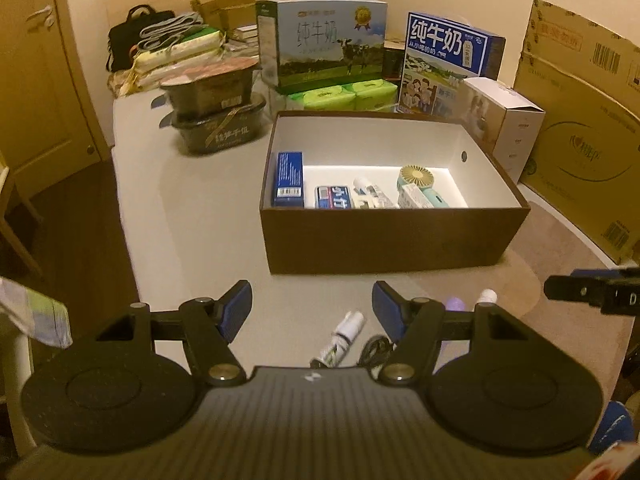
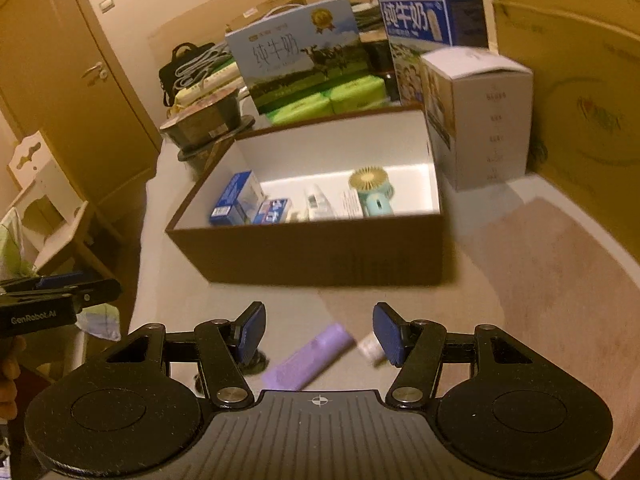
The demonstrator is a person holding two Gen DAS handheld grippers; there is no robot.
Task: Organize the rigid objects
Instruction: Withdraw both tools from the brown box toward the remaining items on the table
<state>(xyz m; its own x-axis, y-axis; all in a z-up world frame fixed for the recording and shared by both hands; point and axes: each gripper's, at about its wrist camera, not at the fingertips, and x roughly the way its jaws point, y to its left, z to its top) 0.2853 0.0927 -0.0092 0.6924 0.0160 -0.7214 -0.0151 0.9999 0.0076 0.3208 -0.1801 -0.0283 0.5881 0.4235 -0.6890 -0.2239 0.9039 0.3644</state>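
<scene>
One brown box point(image 1: 394, 236) on desk point(image 1: 200, 216): five items inside. Two tubes on desk: white tube point(image 1: 346, 334) between left hand-held gripper point(image 1: 312, 310) jaws, purple tube point(image 2: 308, 358) between right hand-held gripper point(image 2: 319, 330) jaws; both wide, empty.

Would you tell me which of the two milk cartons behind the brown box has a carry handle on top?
The pale blue cow-picture carton, on the left; the dark blue carton beside it shows no handle.
</scene>
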